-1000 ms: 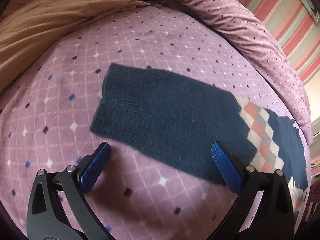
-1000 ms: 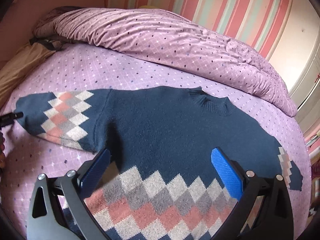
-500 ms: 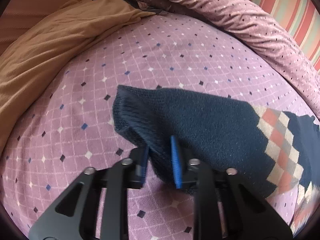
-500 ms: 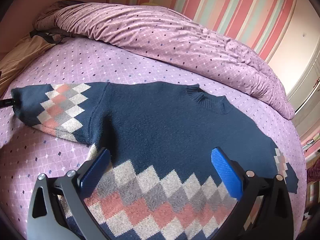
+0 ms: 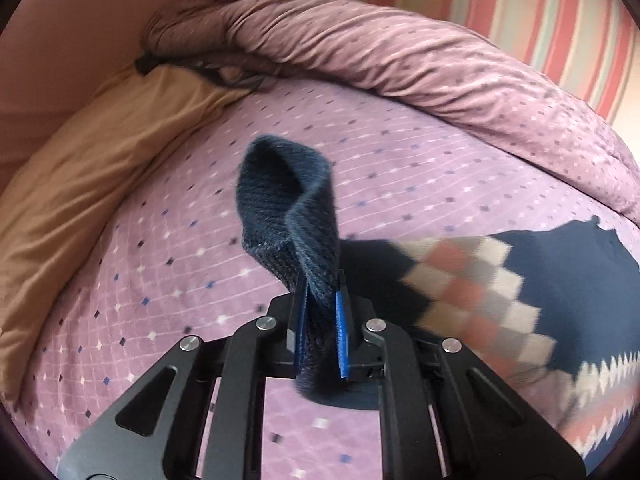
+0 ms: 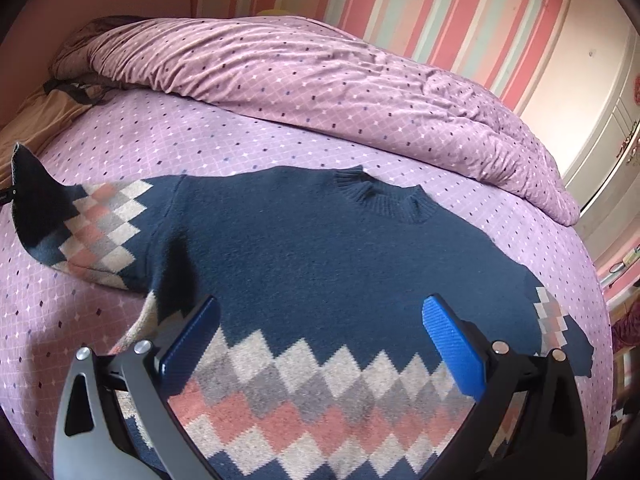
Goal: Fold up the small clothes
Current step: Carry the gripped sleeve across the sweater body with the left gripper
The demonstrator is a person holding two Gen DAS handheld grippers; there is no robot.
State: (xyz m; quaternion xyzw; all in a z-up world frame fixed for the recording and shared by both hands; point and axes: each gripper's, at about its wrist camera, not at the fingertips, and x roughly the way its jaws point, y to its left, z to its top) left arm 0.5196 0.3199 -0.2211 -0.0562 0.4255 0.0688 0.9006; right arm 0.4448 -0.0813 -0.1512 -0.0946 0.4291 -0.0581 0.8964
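Navy sweater (image 6: 304,248) with pink, grey and cream diamonds, my blue pads (image 6: 452,344), lilac sheet (image 6: 168,140) dotted with tiny diamonds, tan blanket (image 5: 80,184), pink-striped wall (image 6: 400,8)

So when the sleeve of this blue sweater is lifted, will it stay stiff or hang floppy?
Probably floppy: the sleeve cuff curls and twists above the left gripper, whose jaws pinch it. It likely grips well, since the knit looks fuzzy. The sweater body lies flat on the bed sheet, so it should drag behind.
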